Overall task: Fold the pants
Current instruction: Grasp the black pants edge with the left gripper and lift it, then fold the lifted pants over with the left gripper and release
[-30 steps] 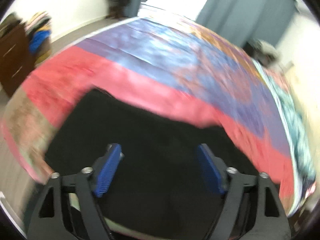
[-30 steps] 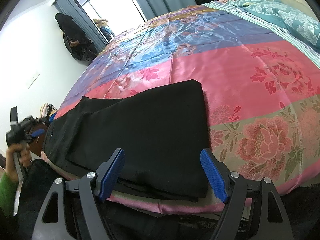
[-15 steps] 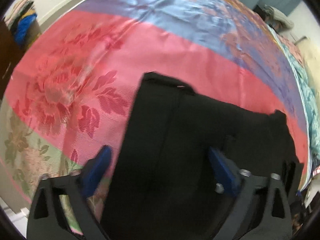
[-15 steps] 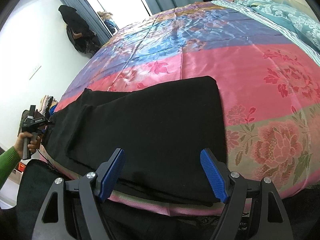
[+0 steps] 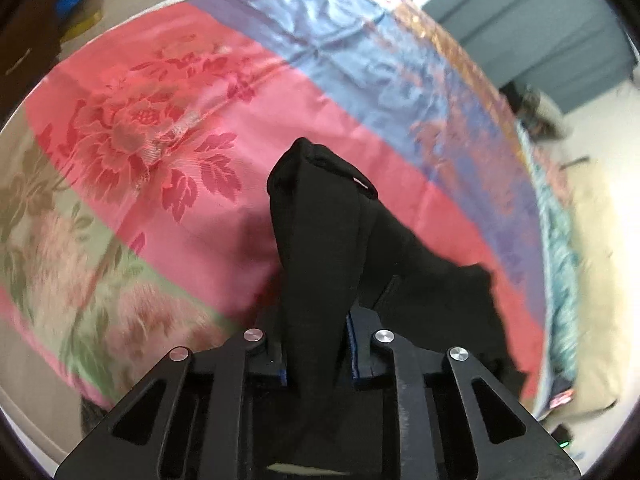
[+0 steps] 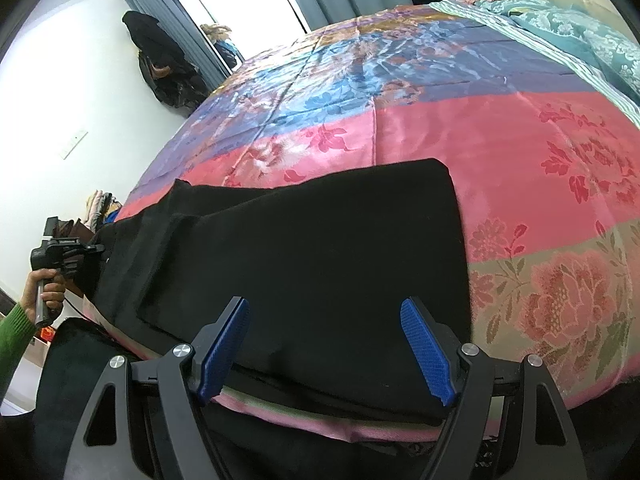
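Note:
Black pants (image 6: 312, 248) lie flat along the near edge of a bed with a pink, blue and floral satin cover (image 6: 460, 128). My left gripper (image 5: 316, 352) is shut on one end of the pants (image 5: 320, 240), which bunches up between the blue pads and lifts off the cover. In the right wrist view the left gripper (image 6: 94, 249) shows at the far left end of the pants, held by a hand in a green sleeve. My right gripper (image 6: 324, 352) is open and empty, hovering over the near edge of the pants' other end.
A teal quilt (image 6: 580, 28) lies at the head of the bed on the right. Dark clothes (image 6: 160, 68) hang on the wall by a bright doorway. A dark dresser with stacked clothes (image 5: 60, 12) stands beyond the bed's left side.
My left gripper went from open above the pants to shut on their end, and the cloth now rises bunched from the cover. The right gripper stayed open and moved slightly closer.

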Demonstrator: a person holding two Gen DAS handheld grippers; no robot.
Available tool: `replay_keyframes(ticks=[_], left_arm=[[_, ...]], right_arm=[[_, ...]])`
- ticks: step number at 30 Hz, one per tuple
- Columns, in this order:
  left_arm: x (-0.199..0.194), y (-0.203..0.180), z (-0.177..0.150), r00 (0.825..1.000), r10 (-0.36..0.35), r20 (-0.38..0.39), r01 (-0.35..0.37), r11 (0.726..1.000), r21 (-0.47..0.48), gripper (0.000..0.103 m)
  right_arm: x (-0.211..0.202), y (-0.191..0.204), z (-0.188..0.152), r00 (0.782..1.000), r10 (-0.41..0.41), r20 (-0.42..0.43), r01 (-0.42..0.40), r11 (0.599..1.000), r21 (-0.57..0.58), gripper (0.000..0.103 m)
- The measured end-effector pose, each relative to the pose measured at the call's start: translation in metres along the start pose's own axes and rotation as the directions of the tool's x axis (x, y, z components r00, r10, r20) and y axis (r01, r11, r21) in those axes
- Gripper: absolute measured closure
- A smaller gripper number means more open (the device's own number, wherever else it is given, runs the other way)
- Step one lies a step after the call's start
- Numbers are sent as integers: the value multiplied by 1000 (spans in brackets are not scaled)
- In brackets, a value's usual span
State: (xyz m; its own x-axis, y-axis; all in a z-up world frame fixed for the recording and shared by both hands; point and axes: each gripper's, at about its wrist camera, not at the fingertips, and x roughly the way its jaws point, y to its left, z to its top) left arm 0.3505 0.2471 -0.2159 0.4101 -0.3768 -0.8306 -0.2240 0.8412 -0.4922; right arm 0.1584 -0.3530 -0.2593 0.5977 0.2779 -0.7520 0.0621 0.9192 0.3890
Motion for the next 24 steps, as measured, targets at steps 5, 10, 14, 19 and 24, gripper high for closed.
replay_keyframes(ticks=[5,10,14,19,24], left_arm=[[-35,-50,-13,995,-96,34,95,995,24,87],[-52,-116,-45,984,-178,12,176,979,102,87],[-33,-178,-75,973,-226,-38,230,962,147,87],[-2,-256,-124,970,-226,-88,241,934,262,87],[71,-323,-178,967,-147,-207,224,881,418,76]], right_arm=[[-9,-5,4,999,27,36,-28,999,33,25],[-15,-16,7,996,59,68,-65,993,97,25],[-24,-23,11,992,75,104,-88,988,124,25],[-33,-30,13,988,78,136,-98,985,145,25],[-40,-41,12,985,69,157,-97,979,180,25]])
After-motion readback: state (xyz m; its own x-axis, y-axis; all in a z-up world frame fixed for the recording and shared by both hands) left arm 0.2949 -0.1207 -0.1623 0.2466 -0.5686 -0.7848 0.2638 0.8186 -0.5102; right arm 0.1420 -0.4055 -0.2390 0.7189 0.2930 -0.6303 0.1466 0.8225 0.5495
